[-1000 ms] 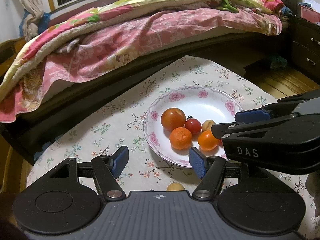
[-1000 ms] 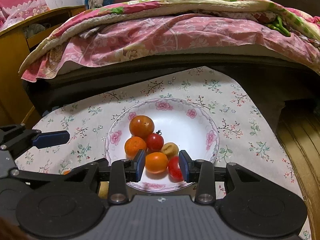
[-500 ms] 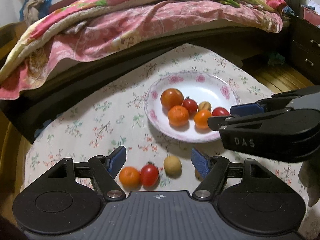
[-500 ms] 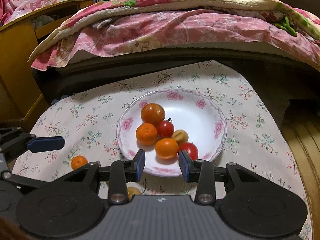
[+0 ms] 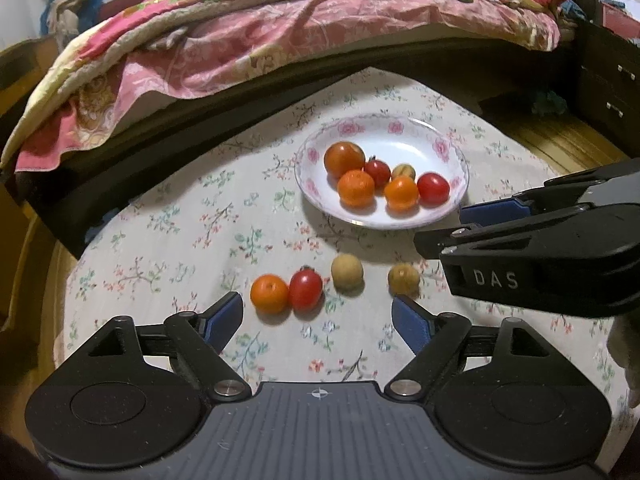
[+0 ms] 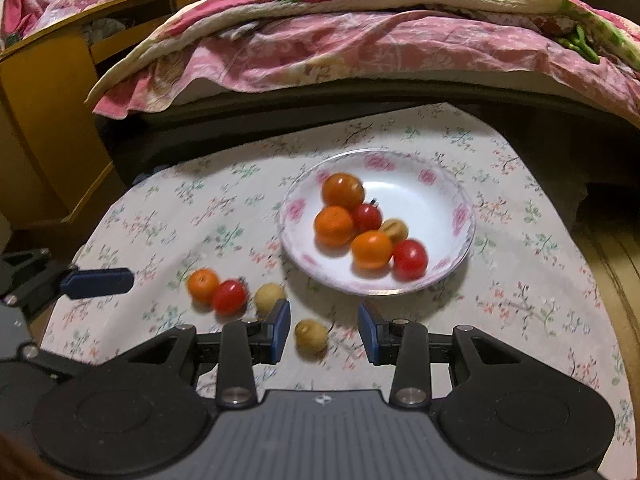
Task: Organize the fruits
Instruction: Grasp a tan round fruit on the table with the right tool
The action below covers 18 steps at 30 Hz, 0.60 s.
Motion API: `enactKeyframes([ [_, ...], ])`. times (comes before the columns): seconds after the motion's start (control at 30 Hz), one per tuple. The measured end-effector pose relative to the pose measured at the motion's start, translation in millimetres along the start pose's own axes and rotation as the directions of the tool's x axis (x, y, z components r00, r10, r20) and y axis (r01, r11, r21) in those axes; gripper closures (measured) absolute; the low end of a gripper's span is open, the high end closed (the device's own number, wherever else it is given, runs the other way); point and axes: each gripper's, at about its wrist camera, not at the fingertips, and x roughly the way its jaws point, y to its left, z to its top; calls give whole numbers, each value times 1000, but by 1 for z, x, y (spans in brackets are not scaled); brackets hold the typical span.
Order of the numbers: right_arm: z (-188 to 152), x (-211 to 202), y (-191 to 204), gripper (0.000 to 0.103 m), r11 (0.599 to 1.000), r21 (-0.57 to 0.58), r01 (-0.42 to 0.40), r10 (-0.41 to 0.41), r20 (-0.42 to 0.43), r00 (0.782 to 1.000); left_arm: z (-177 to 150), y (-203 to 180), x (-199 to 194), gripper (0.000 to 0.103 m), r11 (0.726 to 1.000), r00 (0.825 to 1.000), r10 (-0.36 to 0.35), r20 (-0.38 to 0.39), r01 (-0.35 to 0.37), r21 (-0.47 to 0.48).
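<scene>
Four fruits left outside the plate

Both the left gripper (image 5: 318,318) and right gripper (image 6: 324,332) are spread, empty; a kiwi (image 6: 311,338) sits between the right's fingers, plate (image 6: 460,240) at 12 o'clock, probably next.

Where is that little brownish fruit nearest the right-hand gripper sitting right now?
The brownish fruit lies on the flowered tablecloth, just in front of the open right gripper, between the line of its fingers, short of the plate.
</scene>
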Motion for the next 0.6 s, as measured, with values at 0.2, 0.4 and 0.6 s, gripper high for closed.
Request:
enactKeyframes([
  [0.2, -11, 1, 10, 63, 1000, -21, -5, 5, -29, 1000, -10, 4, 1, 16, 1000, 1000, 4, -22, -4, 15],
  [0.4, -13, 12, 13, 63, 999, -40, -19, 16, -61, 998, -17, 11, 10, 16, 1000, 998, 23, -66, -21, 22],
  [0.6, -17, 23, -4, 63, 1000, -13, -14, 13, -109, 994, -33, 27, 16, 16, 999, 995, 27, -101, -25, 20],
])
